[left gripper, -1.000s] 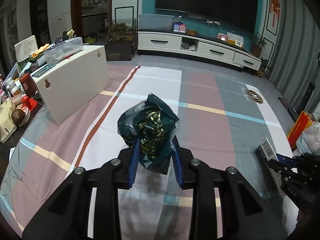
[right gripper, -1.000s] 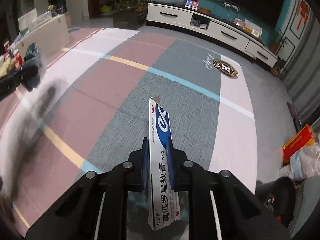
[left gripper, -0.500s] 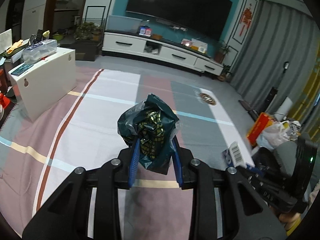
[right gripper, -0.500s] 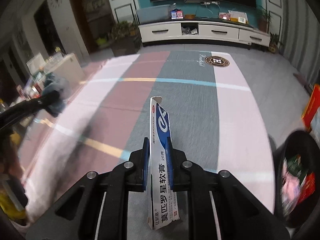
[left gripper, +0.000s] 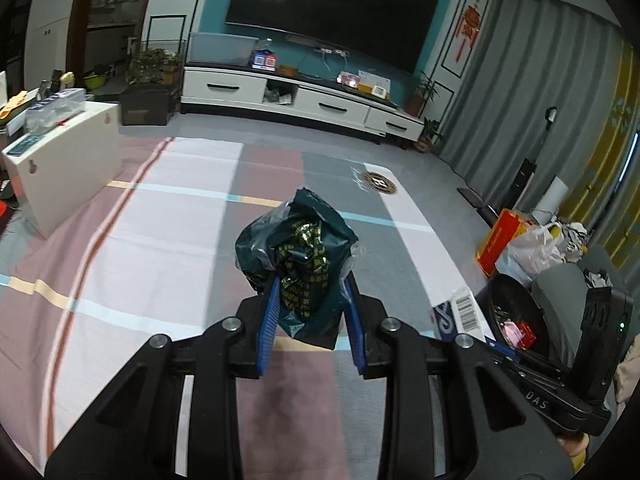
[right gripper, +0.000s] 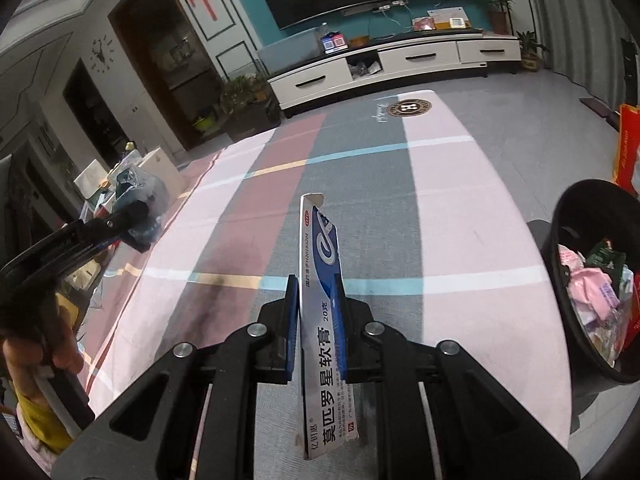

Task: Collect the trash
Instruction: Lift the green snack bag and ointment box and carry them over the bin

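Dark green wrapper: a crumpled dark green plastic wrapper (left gripper: 298, 264) with gold print, pinched between the blue pads of the left gripper (left gripper: 310, 292), held above the striped carpet (left gripper: 160, 240).
Left jaws: pressed onto the wrapper from both sides.
White-and-blue box: a long, flattened ointment box (right gripper: 322, 280) with blue lettering, standing on edge between the pads of the right gripper (right gripper: 316, 292), its top flap open.
Right jaws: nearly together, clamping the thin box.
Trash bin: a black round bin (right gripper: 568, 256) at the right edge of the right wrist view, just beside the carpet, holding pink and green wrappers and other scraps.
Bin from the left: the same bin (left gripper: 516, 300) shows lower right, behind the barcoded end of the box (left gripper: 460, 314).
Beside the bin: a red box (left gripper: 498, 240) and a white plastic bag (left gripper: 528, 250).
Room: white TV cabinet (left gripper: 304, 100) along the far wall.
Hand: a person's hand (right gripper: 40, 356) grips the left tool's handle.
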Motion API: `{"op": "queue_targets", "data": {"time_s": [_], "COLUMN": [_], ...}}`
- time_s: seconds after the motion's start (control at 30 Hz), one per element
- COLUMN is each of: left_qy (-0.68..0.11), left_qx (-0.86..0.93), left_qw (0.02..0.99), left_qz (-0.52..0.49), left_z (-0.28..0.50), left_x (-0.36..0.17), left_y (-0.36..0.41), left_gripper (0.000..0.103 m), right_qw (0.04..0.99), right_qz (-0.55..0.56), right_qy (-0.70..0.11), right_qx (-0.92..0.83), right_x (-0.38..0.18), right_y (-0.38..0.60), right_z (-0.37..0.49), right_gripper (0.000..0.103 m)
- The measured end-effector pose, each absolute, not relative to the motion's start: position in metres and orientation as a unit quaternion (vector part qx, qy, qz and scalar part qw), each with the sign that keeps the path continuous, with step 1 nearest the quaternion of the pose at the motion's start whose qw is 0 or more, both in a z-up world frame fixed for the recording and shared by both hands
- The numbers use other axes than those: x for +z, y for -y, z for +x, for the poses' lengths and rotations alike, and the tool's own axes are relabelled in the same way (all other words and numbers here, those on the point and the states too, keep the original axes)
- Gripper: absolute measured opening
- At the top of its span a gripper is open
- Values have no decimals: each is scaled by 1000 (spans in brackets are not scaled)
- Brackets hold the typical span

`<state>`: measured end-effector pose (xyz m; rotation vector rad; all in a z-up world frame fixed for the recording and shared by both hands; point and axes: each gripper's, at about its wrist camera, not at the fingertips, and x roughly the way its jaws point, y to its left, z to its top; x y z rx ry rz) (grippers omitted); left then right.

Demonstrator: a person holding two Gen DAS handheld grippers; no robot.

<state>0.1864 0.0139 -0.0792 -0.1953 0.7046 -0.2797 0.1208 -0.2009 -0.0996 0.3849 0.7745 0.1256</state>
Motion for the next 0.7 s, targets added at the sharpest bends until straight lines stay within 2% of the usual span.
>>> {"op": "queue_targets", "data": {"time_s": [0.7], "left_qy": [-363], "left_qx": [-182], "left_qw": [914], "left_qz": [-21], "left_z": [172], "left_x": [-95], "left_y": [61], "left_gripper": [32], "right_qw": [915], "right_qz": [207], "right_qy": [-346], "right_qx": [13], "right_x": [-88], "right_y": [249], "right_z": [94], "right_gripper": [17]}}
